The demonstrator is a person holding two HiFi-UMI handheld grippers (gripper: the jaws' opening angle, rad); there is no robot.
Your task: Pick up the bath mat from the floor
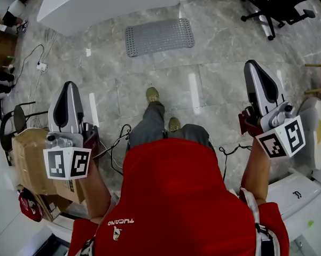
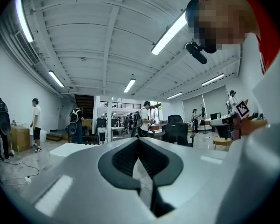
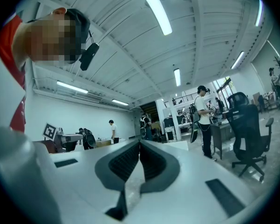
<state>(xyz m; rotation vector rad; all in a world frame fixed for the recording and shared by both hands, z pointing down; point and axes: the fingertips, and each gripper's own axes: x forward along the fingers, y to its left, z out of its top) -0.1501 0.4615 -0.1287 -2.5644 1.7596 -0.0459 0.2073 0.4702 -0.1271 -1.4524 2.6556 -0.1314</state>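
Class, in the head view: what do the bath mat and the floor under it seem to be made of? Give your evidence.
Bath mat: probably grey rubber or soft plastic, matte; a regular grid of small dots covers it.
Floor: likely polished marble-look tile, glossy; veining, joint lines, lamp reflections.

The bath mat (image 1: 159,37) lies flat on the floor (image 1: 219,84), ahead of the person's shoes (image 1: 152,94) and just before a low platform (image 1: 107,1). An office chair (image 1: 280,1) stands off to the mat's right. A cardboard box (image 1: 32,156) sits beside the left gripper (image 1: 70,85), while the right gripper (image 1: 252,64) is across the legs, both well short of the mat.
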